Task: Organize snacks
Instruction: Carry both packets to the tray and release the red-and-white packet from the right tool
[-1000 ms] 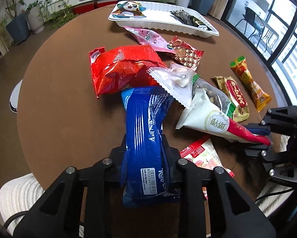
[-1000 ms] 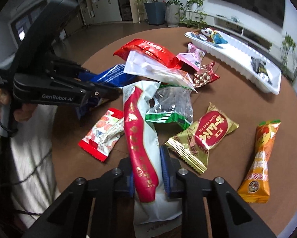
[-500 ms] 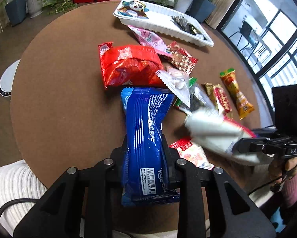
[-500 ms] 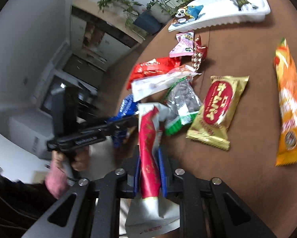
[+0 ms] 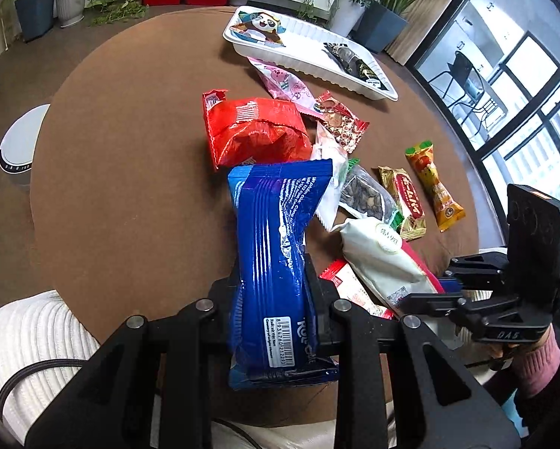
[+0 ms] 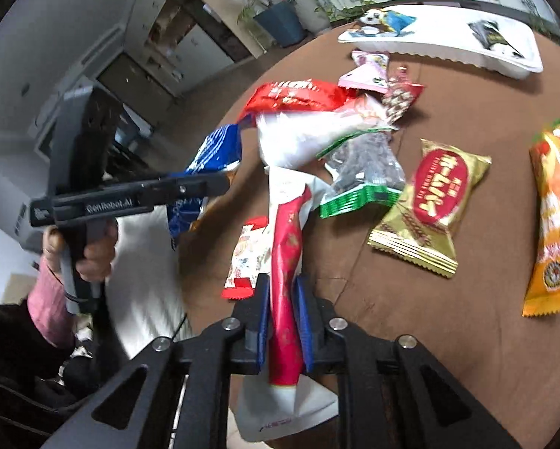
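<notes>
Two snacks are pinched tight: my left gripper (image 5: 276,295) has the blue pack (image 5: 278,247), my right gripper (image 6: 283,321) the red-and-white pack (image 6: 285,258); a quick swing might let one slip.

Snacks lie heaped mid-worktop (image 5: 130,172), a tray (image 5: 302,58) at the far edge holds two packets, and two bars (image 5: 433,185) lie right of the heap.

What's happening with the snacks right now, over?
Left gripper clamped on blue packet. Right gripper clamped on red-and-white packet. White tray beyond loose snack pile.
</notes>
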{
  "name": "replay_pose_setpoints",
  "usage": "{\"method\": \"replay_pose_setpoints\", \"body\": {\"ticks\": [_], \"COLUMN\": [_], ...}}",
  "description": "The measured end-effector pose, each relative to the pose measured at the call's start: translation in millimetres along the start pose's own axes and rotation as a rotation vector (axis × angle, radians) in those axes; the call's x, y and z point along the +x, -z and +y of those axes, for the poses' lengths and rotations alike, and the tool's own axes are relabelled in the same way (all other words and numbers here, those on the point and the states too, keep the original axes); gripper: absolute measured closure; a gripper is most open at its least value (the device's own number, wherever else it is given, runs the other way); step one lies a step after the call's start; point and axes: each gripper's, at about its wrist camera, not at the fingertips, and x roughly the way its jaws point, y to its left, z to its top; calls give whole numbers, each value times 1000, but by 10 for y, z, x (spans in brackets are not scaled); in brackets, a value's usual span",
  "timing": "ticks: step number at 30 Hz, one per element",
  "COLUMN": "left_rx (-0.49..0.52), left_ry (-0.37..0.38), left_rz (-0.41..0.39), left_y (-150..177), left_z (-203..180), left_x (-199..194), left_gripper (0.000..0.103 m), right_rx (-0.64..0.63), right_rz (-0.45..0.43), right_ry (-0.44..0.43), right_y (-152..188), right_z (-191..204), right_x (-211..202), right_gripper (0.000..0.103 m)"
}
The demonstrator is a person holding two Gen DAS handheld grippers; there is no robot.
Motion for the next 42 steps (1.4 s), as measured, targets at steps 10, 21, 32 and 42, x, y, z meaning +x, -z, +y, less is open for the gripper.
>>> {"method": "replay_pose_setpoints", "body": {"ticks": [10,21,32,42], "left_rx": [-19,-58,-67,-48], "left_ry": [28,89,123,109], "left_rz": [-2,-18,-54,-69], "left_y": [11,12,-84,-498], "left_z": [42,104,114,78], "left_x": [-27,-149,-334,-321], "left_gripper": [79,79,79,80], "right_rx": [186,448,479,515], "right_rz": [-13,-85,-176,-306], "right_ry": [-163,-458,-544,-504], "right_y": [-25,174,102,-120], "right_z": [-348,-670,-710,-1075], "right_x": [106,91,-108,-396], "right_gripper": [87,87,87,87]}}
